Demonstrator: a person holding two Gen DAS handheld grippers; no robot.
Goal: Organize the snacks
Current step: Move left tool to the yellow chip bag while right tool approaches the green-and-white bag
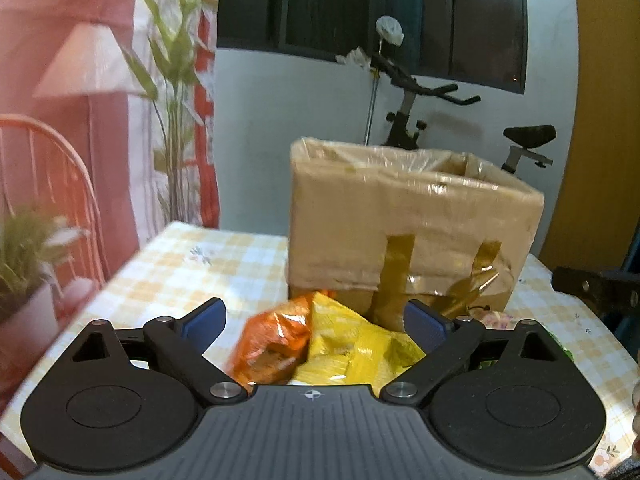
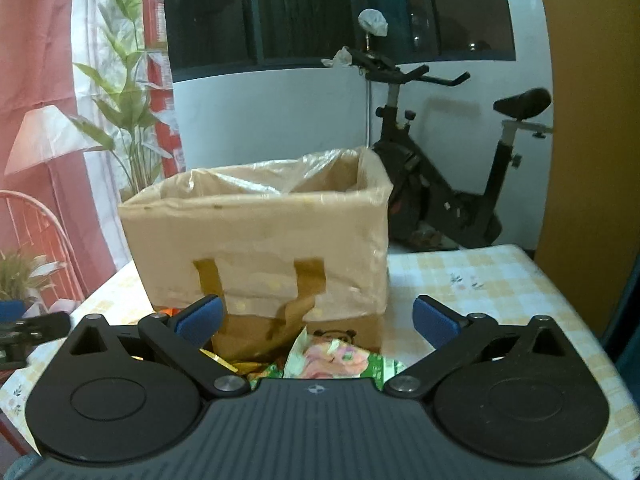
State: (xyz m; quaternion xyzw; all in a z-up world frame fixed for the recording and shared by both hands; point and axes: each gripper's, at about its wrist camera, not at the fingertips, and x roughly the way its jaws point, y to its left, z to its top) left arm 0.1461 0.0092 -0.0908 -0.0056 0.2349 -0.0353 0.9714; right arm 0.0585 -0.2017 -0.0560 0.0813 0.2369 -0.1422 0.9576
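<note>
Left tongs wide over yellow packet; right tongs wide over green packet; box behind.

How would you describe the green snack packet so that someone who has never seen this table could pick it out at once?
Start at the tall cardboard box lined with clear plastic, standing on the checked tablecloth. At the foot of its near side lie several snack bags. The green snack packet is the one below the box's right end, between the right gripper's open jaws; only it is green with a pink picture, while its neighbours are yellow and orange.
</note>
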